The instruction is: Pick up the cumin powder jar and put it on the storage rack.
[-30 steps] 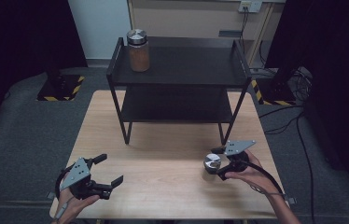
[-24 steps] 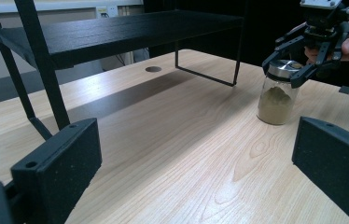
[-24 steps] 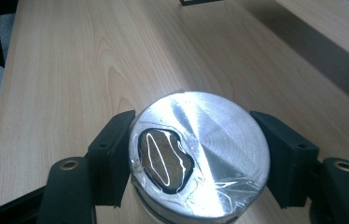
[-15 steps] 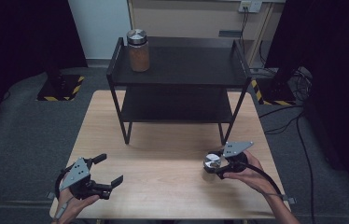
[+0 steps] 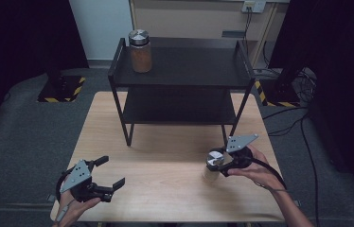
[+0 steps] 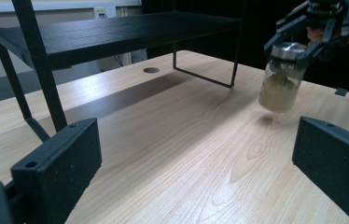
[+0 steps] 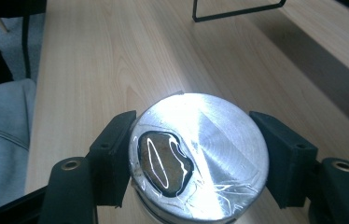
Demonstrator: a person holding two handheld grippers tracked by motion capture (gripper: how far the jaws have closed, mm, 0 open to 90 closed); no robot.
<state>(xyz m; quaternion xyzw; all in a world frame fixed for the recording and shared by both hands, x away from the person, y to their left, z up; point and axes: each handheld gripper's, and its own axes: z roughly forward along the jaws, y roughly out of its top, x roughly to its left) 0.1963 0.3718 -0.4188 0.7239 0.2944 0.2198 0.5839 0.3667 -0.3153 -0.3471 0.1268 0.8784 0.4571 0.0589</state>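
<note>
Right tongs point(image 5: 218, 161) clamped on the silver lid of a glass jar point(image 6: 280, 86) of pale contents, jaws pressed to either side of the lid. Jar held just clear of the worktop point(image 5: 165, 165), at its right front, near the black shelf rack point(image 5: 184, 75). Left tongs point(image 5: 111, 177) spread wide with nothing between, at the left front. Second jar point(image 5: 139, 51) upright on the rack's top shelf.
</note>
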